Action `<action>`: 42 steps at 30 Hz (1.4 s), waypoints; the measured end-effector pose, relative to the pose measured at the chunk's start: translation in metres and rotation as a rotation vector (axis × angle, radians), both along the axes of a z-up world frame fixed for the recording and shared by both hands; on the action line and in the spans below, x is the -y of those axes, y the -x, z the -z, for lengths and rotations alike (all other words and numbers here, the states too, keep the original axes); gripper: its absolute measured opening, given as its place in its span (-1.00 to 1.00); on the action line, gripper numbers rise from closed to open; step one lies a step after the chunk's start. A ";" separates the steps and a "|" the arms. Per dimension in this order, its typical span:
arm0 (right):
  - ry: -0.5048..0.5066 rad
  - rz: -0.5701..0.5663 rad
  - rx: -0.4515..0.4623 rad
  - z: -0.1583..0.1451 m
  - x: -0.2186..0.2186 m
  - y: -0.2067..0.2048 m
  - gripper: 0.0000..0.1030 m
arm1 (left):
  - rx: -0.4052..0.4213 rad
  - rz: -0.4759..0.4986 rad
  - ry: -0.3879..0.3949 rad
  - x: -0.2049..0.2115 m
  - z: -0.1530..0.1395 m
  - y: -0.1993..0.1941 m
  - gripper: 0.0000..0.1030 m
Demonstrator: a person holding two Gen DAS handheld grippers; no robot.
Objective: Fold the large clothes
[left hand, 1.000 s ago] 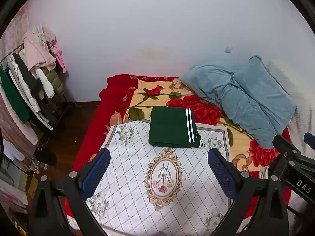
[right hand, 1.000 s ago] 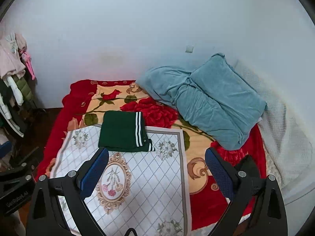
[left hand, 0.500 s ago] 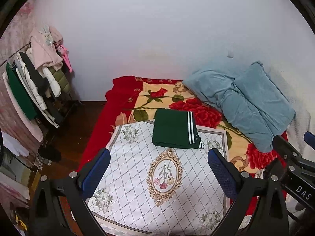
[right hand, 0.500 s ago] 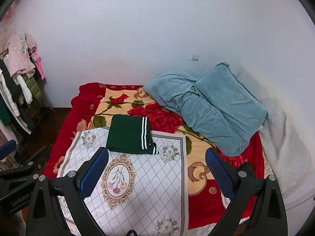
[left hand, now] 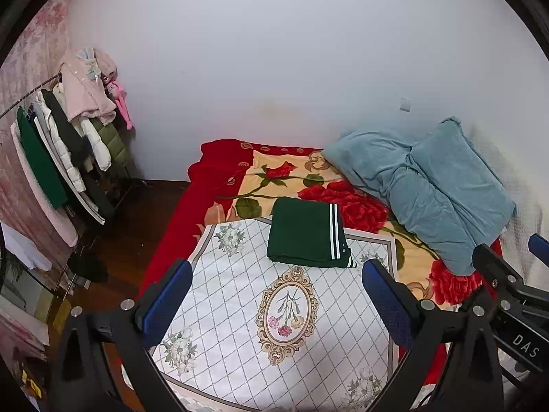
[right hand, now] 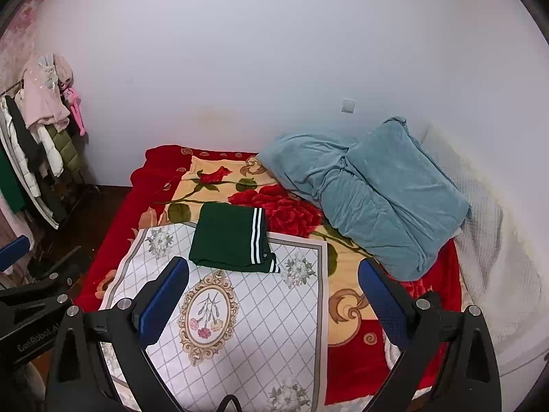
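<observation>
Both pairs of fingers are spread wide and empty: left gripper (left hand: 276, 288), right gripper (right hand: 273, 286), above the white floral mat (left hand: 240, 309). Beyond, the folded green garment (left hand: 307, 238) straddles the mat's far edge; snagging it could undo the folds. Blue pillows (right hand: 370, 195) lie farther right, clear.

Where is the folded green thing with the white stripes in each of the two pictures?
Left wrist view: the folded green garment lies just above the middle of the picture, at the far edge of the white floral mat.
Right wrist view: it lies left of the middle, at that same mat edge.
Shared landmark: the blue bedding, to its right in both.
</observation>
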State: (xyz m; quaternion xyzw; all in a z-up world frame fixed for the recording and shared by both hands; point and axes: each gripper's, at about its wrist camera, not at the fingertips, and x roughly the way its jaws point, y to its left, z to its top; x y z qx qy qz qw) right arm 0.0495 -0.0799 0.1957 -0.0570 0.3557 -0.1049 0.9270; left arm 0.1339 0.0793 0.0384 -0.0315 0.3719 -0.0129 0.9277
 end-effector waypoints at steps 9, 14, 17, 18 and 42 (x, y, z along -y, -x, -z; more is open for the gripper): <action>-0.002 -0.006 -0.001 0.000 0.003 0.002 0.95 | 0.005 -0.008 0.000 0.001 -0.004 0.002 0.96; -0.004 -0.015 -0.005 0.001 0.007 0.003 0.95 | 0.009 -0.005 -0.004 0.001 -0.008 0.004 0.96; -0.007 -0.016 -0.007 0.001 0.008 0.001 0.95 | 0.009 -0.003 -0.005 0.003 -0.009 0.004 0.96; -0.008 -0.015 -0.007 0.001 0.009 0.001 0.95 | 0.008 -0.004 -0.005 0.003 -0.009 0.004 0.96; -0.009 -0.011 0.001 0.000 0.023 0.003 0.95 | 0.014 0.004 0.001 0.020 -0.017 0.012 0.96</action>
